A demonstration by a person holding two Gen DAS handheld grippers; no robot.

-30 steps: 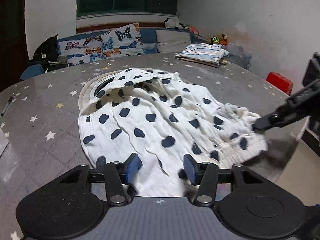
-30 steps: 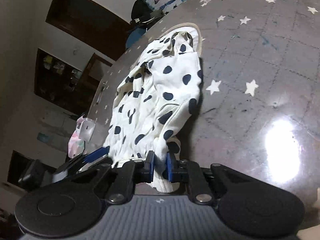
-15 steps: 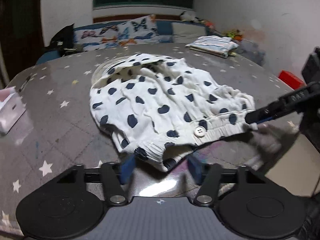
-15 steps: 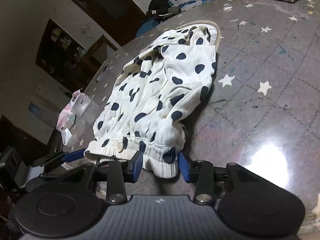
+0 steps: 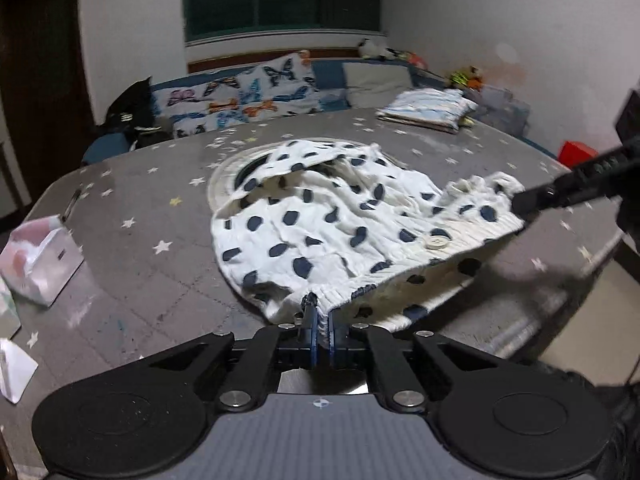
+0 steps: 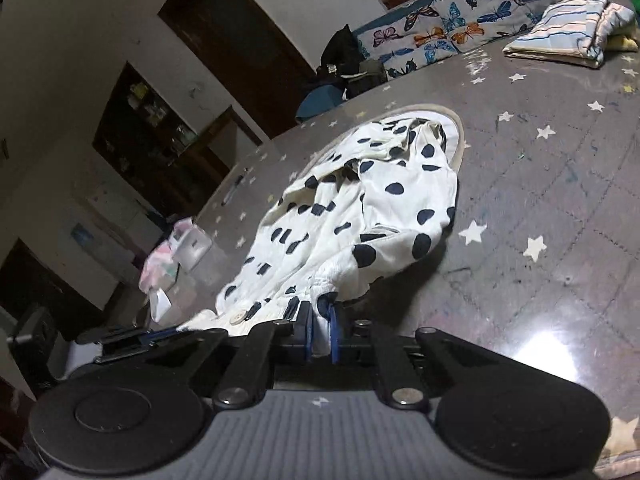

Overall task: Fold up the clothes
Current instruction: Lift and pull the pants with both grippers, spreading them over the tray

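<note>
White ribbed waistband cloth is pinched between the closed jaws of the left gripper (image 5: pixel 322 326), and the right gripper (image 6: pixel 320 332) is likewise clamped on the same hem farther along. Between them the spotted garment (image 5: pixel 320 224) hangs slightly raised at its near edge, the rest lying rumpled on the starred table (image 5: pixel 132 216). No fold looks made yet; a folded striped pile (image 6: pixel 560 40) sits well apart at the far edge.
</note>
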